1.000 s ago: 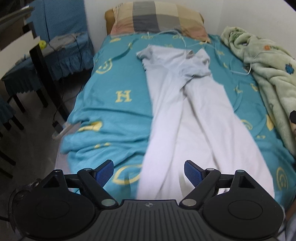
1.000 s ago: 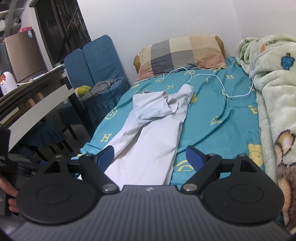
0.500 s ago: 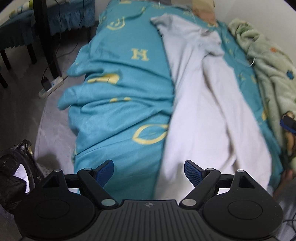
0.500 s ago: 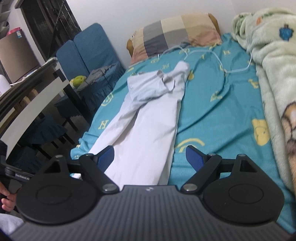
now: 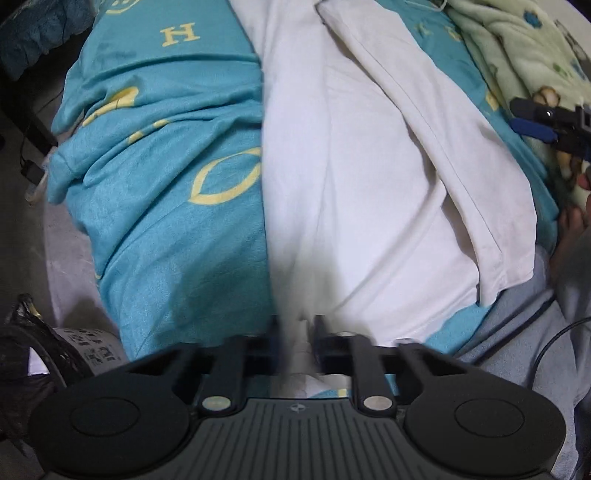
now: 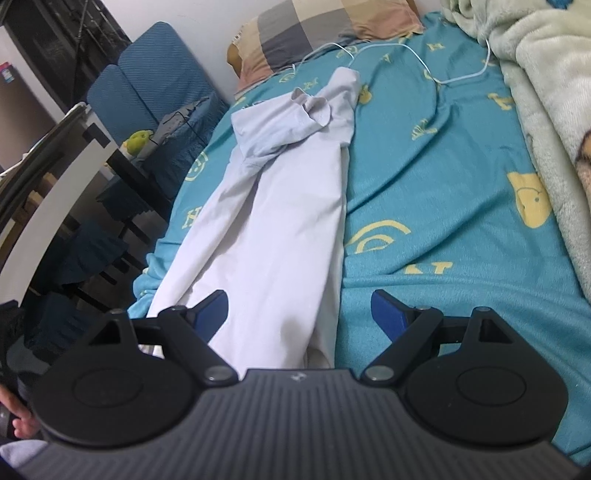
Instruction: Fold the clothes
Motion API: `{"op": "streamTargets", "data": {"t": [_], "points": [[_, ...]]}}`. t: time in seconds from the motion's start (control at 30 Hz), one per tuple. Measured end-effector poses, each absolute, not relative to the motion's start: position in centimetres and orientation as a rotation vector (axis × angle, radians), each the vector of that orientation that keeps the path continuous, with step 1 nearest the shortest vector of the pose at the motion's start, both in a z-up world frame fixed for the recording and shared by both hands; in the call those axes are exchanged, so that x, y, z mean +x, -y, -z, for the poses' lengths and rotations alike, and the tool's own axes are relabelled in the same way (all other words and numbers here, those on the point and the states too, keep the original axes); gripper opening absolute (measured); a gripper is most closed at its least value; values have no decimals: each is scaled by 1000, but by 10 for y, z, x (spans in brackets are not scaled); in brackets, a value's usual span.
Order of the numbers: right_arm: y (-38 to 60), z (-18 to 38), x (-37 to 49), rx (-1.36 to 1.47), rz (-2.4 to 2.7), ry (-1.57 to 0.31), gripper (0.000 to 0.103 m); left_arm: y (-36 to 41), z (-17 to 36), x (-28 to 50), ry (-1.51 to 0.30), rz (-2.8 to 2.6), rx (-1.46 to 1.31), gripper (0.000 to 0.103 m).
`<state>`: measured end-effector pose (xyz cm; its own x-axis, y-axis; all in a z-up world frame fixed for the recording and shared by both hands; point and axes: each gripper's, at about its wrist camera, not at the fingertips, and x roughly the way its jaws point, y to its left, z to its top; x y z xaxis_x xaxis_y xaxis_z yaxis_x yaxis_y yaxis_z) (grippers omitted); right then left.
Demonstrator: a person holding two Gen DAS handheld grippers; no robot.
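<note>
A white shirt (image 5: 354, 177) lies lengthwise on the teal bed sheet (image 5: 177, 192), folded into a long strip with its collar at the far end (image 6: 314, 105). My left gripper (image 5: 297, 332) is shut on the shirt's near hem at the bed's foot, motion-blurred. My right gripper (image 6: 299, 310) is open and empty, hovering above the shirt's near right edge (image 6: 288, 240). It also shows at the right edge of the left wrist view (image 5: 535, 122).
A plaid pillow (image 6: 325, 26) and white cable (image 6: 424, 62) lie at the head of the bed. A fleece blanket (image 6: 546, 92) fills the right side. Blue chairs (image 6: 147, 85) and a dark table (image 6: 74, 155) stand left; a black bag (image 5: 22, 354) sits on the floor.
My left gripper dropped down to the foot of the bed and closed on the shirt's hem. My right gripper moved forward and lower over the shirt, staying open.
</note>
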<state>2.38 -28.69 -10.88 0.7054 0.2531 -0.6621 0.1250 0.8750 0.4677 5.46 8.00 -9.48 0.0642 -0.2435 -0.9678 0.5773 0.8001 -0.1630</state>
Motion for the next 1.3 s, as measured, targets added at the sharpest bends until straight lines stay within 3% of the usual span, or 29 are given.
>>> {"op": "streamTargets", "data": {"t": [0.27,0.47,0.6,0.8,0.83,1.0,1.17,1.3], "points": [[303,116,15,581,-50,-817,86,-10,13,16,-1251,687,376,5],[318,125,9,686,-62,-852,86,47,37,-9,-1245,740,376,8],[319,130,4,737,-106,-886,86,60,76,-13,-1279,726,330,34],[312,131,2,746,-149,-914,86,15,72,1,-1218,668,57,80],[311,132,4,745,-144,-919,86,2,74,8,-1205,629,-18,84],[303,138,11,735,-146,-949,86,-38,96,41,-1228,419,-245,84],[294,148,14,757,-187,-1007,86,-26,115,54,-1301,380,-137,85],[280,154,17,708,-208,-1043,87,-15,116,50,-1298,408,-67,94]]}}
